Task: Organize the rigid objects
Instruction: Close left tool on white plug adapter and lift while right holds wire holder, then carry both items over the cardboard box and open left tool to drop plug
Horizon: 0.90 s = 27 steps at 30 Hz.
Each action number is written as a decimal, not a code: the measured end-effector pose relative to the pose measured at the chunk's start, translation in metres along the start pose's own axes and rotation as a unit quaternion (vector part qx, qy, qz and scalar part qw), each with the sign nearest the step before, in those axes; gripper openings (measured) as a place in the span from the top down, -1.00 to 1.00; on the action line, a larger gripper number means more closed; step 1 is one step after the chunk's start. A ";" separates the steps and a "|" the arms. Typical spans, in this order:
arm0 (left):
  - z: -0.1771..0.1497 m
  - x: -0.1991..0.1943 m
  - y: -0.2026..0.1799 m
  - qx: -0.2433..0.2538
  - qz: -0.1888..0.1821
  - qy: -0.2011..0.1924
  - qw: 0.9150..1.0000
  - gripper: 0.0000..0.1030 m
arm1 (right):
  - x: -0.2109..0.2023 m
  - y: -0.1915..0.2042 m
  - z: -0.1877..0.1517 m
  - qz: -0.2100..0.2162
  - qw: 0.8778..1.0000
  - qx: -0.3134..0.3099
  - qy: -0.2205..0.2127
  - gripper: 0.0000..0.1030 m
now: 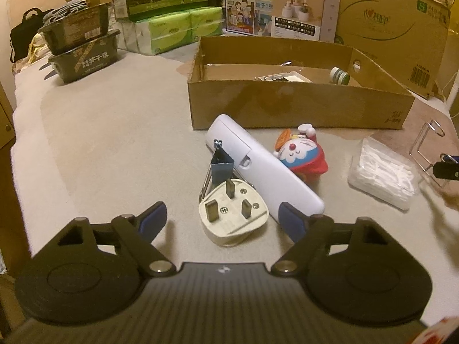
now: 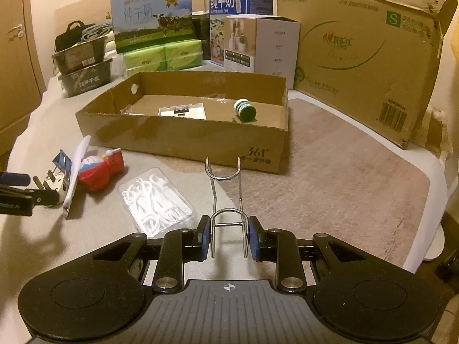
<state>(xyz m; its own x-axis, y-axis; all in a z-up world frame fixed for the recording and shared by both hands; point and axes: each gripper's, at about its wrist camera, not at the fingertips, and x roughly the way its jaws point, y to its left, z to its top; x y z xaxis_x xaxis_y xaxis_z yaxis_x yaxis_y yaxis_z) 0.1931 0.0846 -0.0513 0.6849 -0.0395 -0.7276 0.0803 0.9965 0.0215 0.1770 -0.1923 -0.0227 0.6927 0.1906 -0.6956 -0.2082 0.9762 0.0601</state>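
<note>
My left gripper (image 1: 222, 219) is open, its fingers either side of a cream three-pin plug (image 1: 233, 218) lying pins-up on the bed. Behind the plug lie a blue binder clip (image 1: 221, 166), a white remote-like case (image 1: 264, 169) and a Doraemon toy (image 1: 301, 153). My right gripper (image 2: 228, 236) is shut on a bent wire rack (image 2: 226, 197), held low over the bed. An open cardboard tray (image 2: 183, 140) beyond holds a green-capped bottle (image 2: 245, 110) and a white flat device (image 2: 183, 112).
A clear pack of floss picks (image 2: 155, 200) lies left of the wire rack. Black food tubs (image 1: 83, 51), tissue packs (image 1: 178, 28), milk cartons and a large cardboard box (image 2: 364, 57) line the back. A brown mat (image 2: 330, 177) covers the bed's right part.
</note>
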 end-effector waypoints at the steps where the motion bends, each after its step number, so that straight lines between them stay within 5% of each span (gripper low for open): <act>1: 0.000 0.002 0.000 0.000 -0.002 0.001 1.000 -0.48 | 0.001 0.000 0.000 0.000 1.000 0.000 0.001 0.47; 10: -0.001 0.009 0.001 -0.014 -0.017 0.004 1.000 0.01 | 0.008 0.000 0.001 -0.003 1.000 -0.002 0.008 0.47; 27: -0.019 -0.030 -0.008 -0.017 -0.016 0.023 0.999 0.03 | -0.007 0.006 0.005 0.003 1.000 -0.001 -0.003 0.47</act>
<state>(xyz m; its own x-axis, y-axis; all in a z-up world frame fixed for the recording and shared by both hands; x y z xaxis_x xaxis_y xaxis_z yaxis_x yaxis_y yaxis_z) 0.1577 0.0792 -0.0425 0.6488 -0.0680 -0.7579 0.0757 0.9968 -0.0246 0.1749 -0.1874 -0.0138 0.6954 0.1975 -0.6909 -0.2138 0.9748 0.0634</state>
